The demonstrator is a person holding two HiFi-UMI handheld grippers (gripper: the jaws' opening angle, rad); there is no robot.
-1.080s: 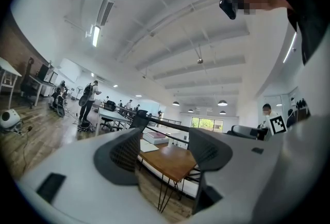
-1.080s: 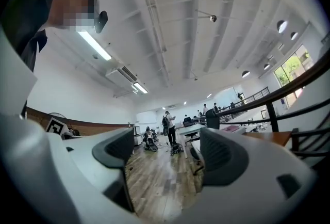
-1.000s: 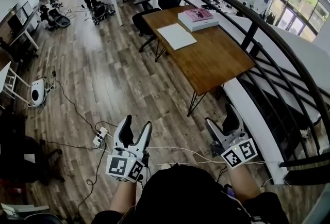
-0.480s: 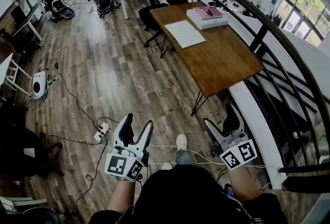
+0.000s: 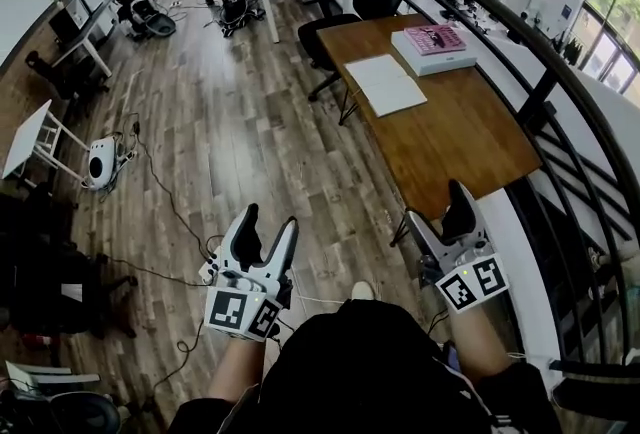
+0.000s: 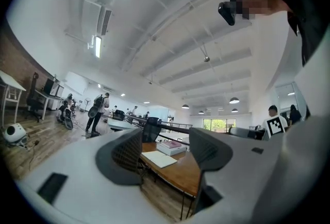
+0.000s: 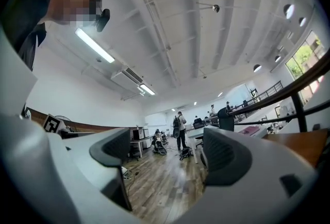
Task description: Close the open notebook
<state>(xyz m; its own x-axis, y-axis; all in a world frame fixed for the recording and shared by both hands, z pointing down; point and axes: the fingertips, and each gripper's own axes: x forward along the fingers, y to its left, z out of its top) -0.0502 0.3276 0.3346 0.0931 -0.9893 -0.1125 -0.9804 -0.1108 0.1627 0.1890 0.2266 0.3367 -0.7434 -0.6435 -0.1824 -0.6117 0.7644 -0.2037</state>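
Notebook (image 6: 159, 158), open on desk (image 6: 176, 172), shows in left gripper view, not right.

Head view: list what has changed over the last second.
The person has walked toward the table, so it and the notebook look nearer. The right claw now shows by the table's near corner; its jaws have just been opening slightly, with nothing between them. The left claw stays open and empty. The notebook is untouched, still open beside the books.

No text or number can be read; the cover of the pink book (image 5: 437, 39) is too small.
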